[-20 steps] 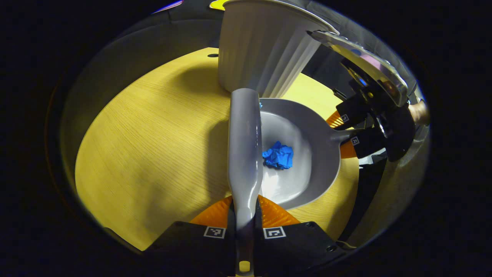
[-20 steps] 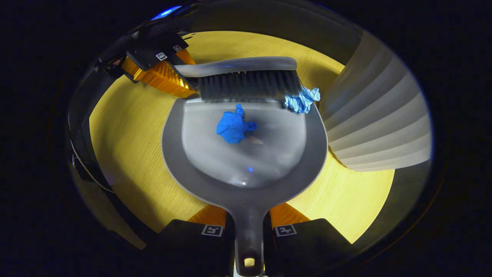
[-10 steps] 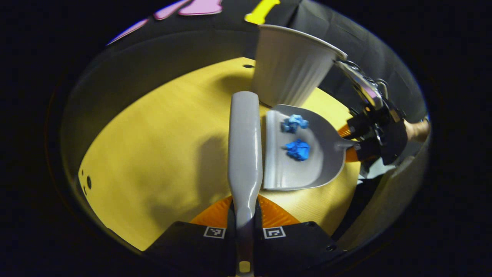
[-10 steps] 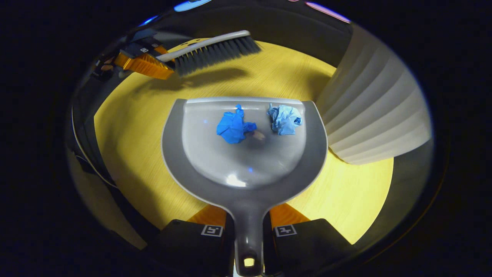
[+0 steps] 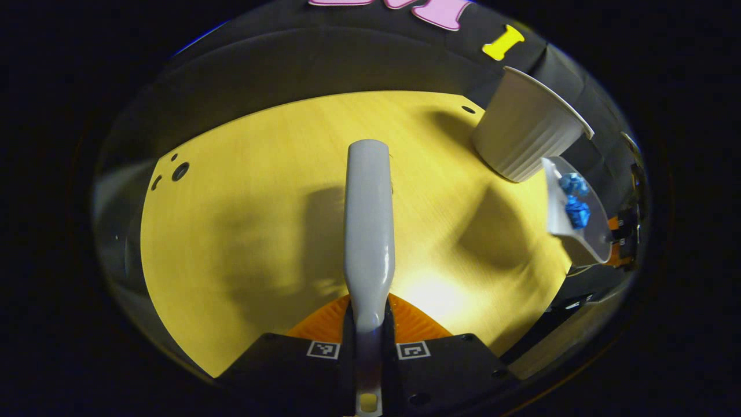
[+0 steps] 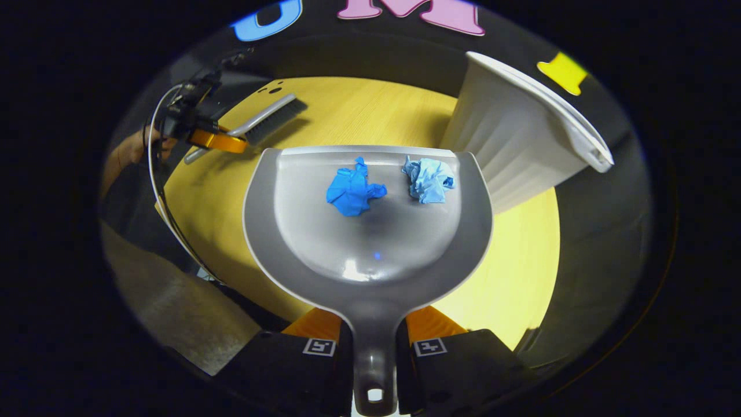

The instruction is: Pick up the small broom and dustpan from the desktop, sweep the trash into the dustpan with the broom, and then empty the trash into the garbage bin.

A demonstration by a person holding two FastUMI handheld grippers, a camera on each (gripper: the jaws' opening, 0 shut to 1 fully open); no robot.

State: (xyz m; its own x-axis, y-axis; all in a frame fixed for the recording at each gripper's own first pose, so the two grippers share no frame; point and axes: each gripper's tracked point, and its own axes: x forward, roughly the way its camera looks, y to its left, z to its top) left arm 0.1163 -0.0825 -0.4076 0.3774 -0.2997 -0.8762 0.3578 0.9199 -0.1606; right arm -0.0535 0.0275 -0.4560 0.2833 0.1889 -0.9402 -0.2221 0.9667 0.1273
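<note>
My right gripper [image 6: 373,331] is shut on the handle of the grey dustpan [image 6: 370,255], which hangs level above the desktop. A dark blue paper ball [image 6: 350,192] and a light blue paper ball [image 6: 429,180] lie near the pan's front lip. The white ribbed garbage bin [image 6: 521,139] stands just right of the pan. My left gripper [image 5: 369,324] is shut on the grey broom [image 5: 369,220], held out over the yellow desktop [image 5: 260,202]. In the left gripper view the raised dustpan [image 5: 579,237] with both balls sits far right, below the bin [image 5: 524,139].
In the right gripper view the broom [image 6: 269,119] and left gripper [image 6: 211,139] are far off at the back left, with a hand [image 6: 124,153] and a cable behind them. Small holes [image 5: 180,171] mark the desk's far left corner. The booth wall rises behind the bin.
The broom pushed the light blue ball into the pan, then pulled away to the left. The dustpan rose off the desk with both balls in it.
</note>
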